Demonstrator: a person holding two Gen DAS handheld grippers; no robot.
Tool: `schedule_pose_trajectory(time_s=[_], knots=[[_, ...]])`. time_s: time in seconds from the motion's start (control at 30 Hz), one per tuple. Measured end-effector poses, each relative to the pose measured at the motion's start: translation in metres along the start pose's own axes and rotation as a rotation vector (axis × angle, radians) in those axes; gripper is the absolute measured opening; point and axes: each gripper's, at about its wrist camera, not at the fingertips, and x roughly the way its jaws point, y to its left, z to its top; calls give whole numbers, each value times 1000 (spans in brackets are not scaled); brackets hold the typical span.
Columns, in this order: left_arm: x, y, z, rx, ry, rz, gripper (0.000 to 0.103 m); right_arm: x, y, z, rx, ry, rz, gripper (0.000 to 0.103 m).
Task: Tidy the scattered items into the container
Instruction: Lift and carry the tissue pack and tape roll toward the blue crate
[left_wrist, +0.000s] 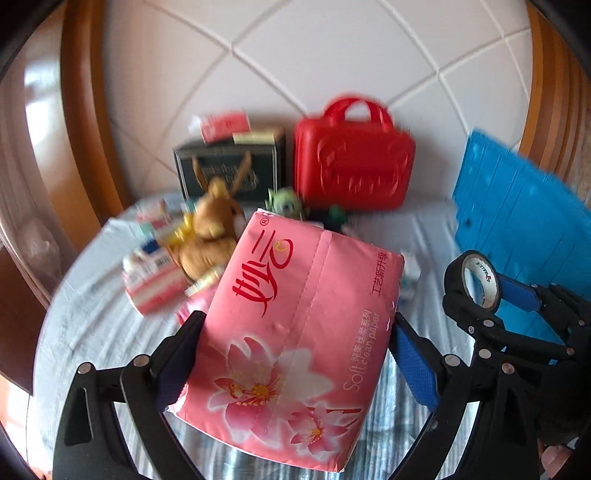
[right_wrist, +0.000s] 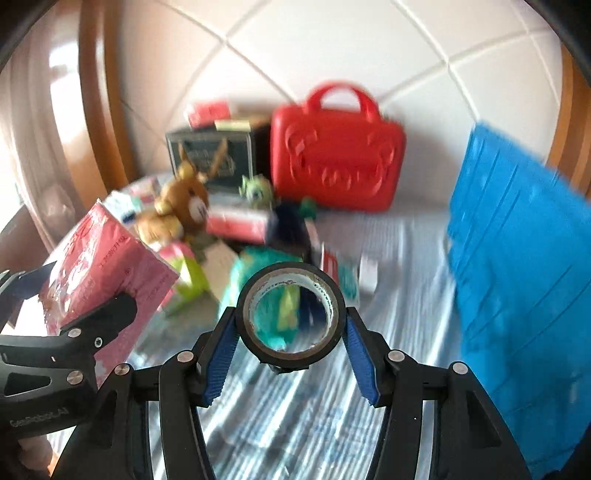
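Observation:
My left gripper is shut on a pink tissue pack with a flower print, held up above the striped cloth; the same pack shows at the left of the right wrist view. My right gripper is shut on a black roll of tape, its blue pads pressing both sides; that roll also appears at the right of the left wrist view. A blue crate stands at the right. A brown plush rabbit lies among small packets on the cloth.
A red plastic case with a handle and a dark box stand at the back against the white tiled wall. Small packets and a teal plush lie on the striped cloth. Wooden frames curve at both sides.

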Motion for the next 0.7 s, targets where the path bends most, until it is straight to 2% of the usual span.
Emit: schedule_pose_trajectory(time_s=[0.2,0.33,0.53,0.7], knots=[[-68,8,28,-3,-137,14,96,-91,16,40,-29,-168,-31,56],[-98,14,36,-13,-195,6,96,-139,26,51,-52,-253,-52,56],[-125,3,41,-4,-258,-51,96,-185,30,50,-62,-313,-105,56],[-135,-29,45,28,-283,-90,96,-215,7,42,-36,-344,-169,56]])
